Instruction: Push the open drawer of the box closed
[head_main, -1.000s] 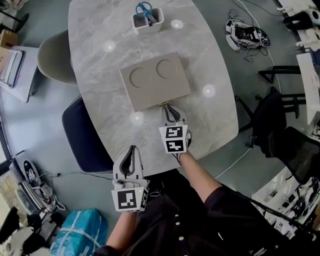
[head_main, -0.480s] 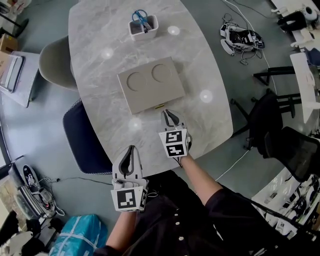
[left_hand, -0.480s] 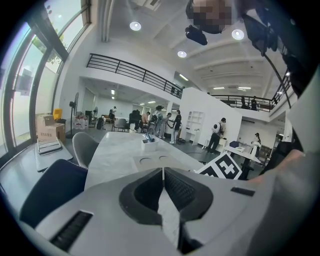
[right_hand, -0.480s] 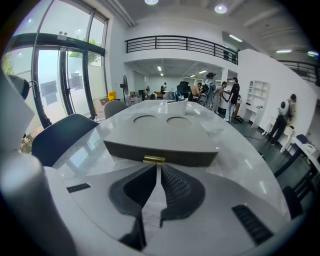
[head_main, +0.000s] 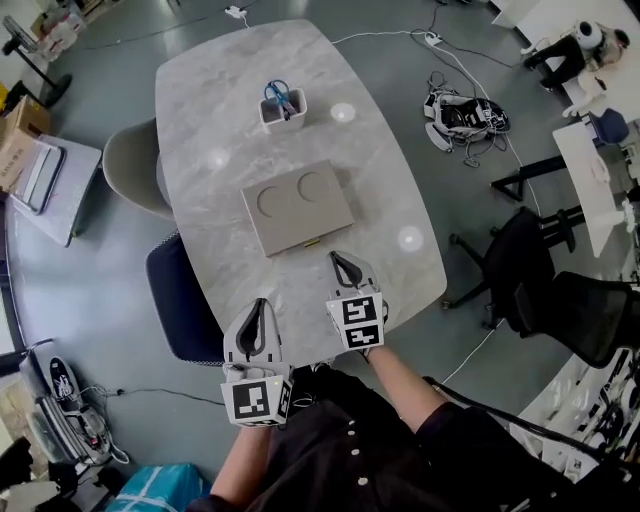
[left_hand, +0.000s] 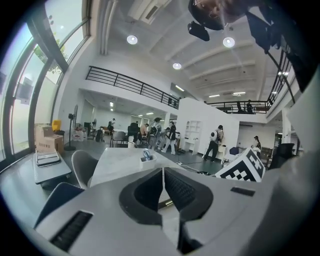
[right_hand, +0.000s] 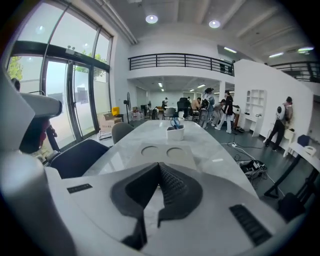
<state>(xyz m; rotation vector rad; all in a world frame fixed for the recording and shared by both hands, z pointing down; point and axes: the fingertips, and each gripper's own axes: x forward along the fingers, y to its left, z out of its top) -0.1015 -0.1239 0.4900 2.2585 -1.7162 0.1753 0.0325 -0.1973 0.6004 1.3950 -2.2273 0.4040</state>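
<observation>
The flat beige box with two round hollows in its lid lies mid-table, and its drawer front with a small brass handle sits flush with the box body. My right gripper is shut and empty, a short way in front of that handle and not touching it. The box shows just beyond the shut tips of the right gripper. My left gripper is shut with nothing in it, off the table's near-left edge. In its own view the left gripper points over the tabletop.
A white pot with blue scissors stands beyond the box on the grey marble table. A grey chair and a dark blue chair stand at the table's left. Black office chairs and cables are to the right.
My right gripper has drawn back from the box's front, where its tips touched a second ago, toward the table's near edge. The head view has pulled back. The left gripper has hardly moved.
</observation>
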